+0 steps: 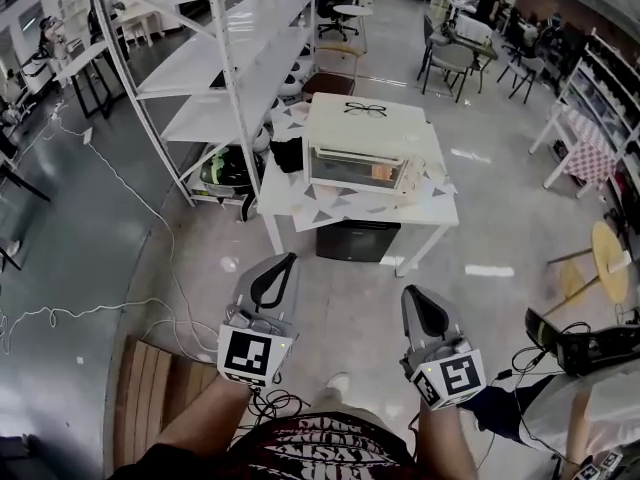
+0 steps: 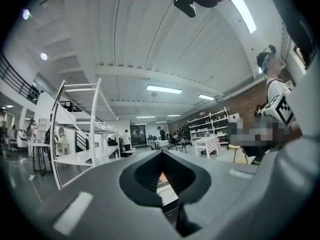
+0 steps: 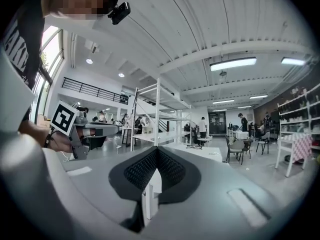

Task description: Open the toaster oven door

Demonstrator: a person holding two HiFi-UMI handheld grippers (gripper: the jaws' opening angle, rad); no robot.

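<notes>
Head view shows a tall white shelving rack (image 1: 230,58) standing just left of the white table (image 1: 300,206), its lower shelves reaching toward the table's left edge. The table itself sits ahead of the person, with a light cover printed with small triangles. A wooden slatted platform (image 1: 150,388) lies on the floor well short of the table and to its left, beside the person's left arm.

The toaster oven (image 1: 360,153) rests on the table top, toward the back, its front facing the person. Its door (image 1: 345,168) looks flat against the front, closed, with an orange patch (image 1: 383,172) at the right end of the front. A black box (image 1: 357,240) sits under the table, between its legs.

The left gripper (image 1: 288,258) and the right gripper (image 1: 412,290) are held low, side by side, well short of the table's near edge and touching nothing on it. In the left gripper view the left gripper (image 2: 161,153) has its jaws together at the tips with nothing held between them. In the right gripper view the right gripper (image 3: 157,148) likewise has its jaw tips meeting and is empty.

A pair of black eyeglasses (image 1: 365,109) lies on top of the oven, at the far side of the table.
</notes>
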